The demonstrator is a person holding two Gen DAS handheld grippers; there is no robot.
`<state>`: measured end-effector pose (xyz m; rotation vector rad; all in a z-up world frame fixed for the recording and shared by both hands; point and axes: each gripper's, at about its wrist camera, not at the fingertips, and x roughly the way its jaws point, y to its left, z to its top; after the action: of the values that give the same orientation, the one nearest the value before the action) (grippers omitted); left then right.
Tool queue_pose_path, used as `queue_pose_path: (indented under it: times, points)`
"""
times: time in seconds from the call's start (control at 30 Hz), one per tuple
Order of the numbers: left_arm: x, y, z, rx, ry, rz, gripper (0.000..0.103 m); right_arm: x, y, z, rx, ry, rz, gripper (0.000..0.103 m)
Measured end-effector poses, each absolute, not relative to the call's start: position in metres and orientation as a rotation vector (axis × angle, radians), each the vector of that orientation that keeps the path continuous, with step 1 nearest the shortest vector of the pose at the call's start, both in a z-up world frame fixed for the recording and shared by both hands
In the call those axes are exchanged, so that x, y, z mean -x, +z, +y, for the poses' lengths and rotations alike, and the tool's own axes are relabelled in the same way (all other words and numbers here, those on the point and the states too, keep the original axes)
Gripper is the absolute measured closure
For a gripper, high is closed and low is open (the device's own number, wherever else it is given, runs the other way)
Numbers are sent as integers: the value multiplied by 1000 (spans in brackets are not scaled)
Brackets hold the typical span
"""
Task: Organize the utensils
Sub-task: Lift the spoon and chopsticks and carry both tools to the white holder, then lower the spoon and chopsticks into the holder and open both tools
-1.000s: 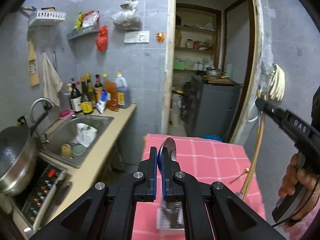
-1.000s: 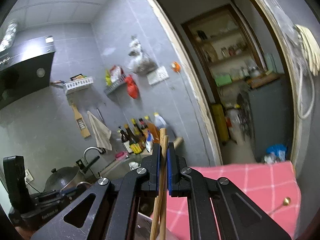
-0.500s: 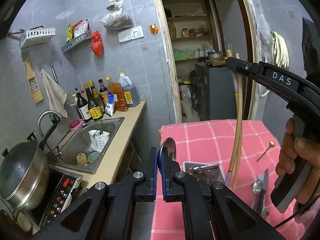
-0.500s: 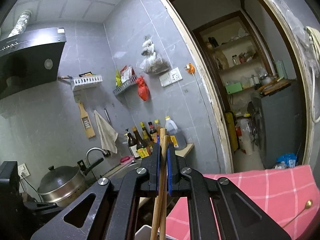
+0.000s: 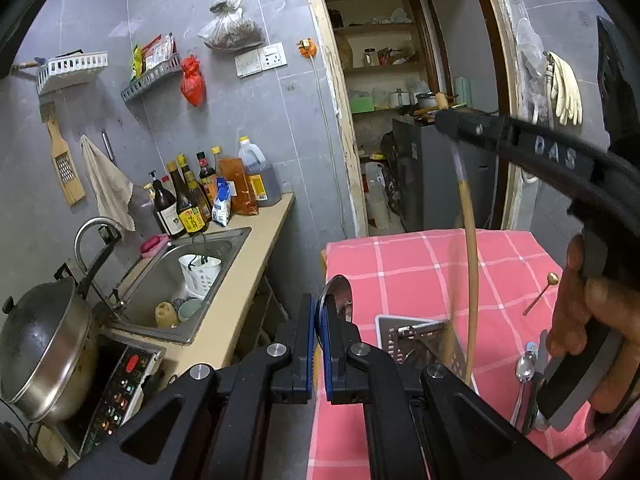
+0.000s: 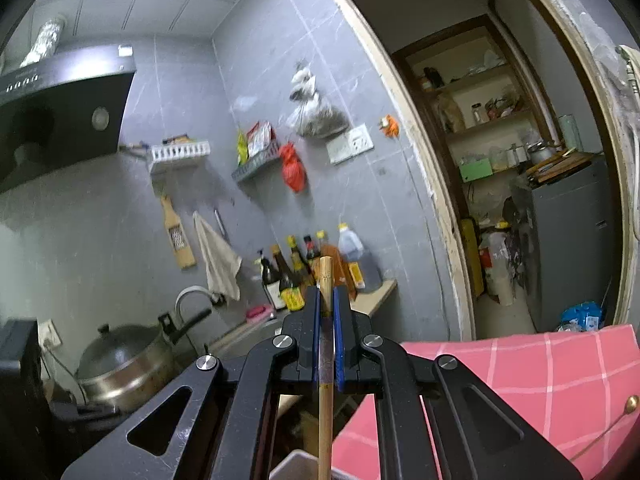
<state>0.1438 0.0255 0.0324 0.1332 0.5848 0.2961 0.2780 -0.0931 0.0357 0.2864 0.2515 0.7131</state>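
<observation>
Both hands are loaded here. The left gripper (image 5: pixel 318 320) has its blue pads pinched tight on a shiny steel spoon (image 5: pixel 338 292), bowl poking up past the fingertips. The right gripper (image 6: pixel 327 308) is clamped just as narrowly on long pale wooden chopsticks (image 6: pixel 326 404), which hang down towards a perforated square steel utensil holder (image 5: pixel 416 340) sitting at the near left of the pink checked tablecloth (image 5: pixel 424 264). This looks like the drop-in step: the chopstick tips are right at the holder's mouth. Next the right hand needs to lower straight and let go, then the spoon follows. Still loose on the cloth: another steel spoon (image 5: pixel 525 364) near right, and a thin gold-tipped stick (image 5: pixel 540 298) further off.
</observation>
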Motion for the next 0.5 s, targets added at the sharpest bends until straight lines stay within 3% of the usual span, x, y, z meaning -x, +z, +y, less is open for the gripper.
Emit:
queue_pose_path:
  times: [0.4, 0.43, 0.5]
  points:
    - [-148, 16, 38, 4, 220, 669, 98, -281, -14, -100, -316, 746, 397, 95]
    - [-147, 15, 39, 28, 210, 673, 98, -281, -15, -103, -322, 744, 406, 93]
    - [-146, 14, 43, 80, 184, 681, 98, -283, -16, -108, -341, 747, 413, 74]
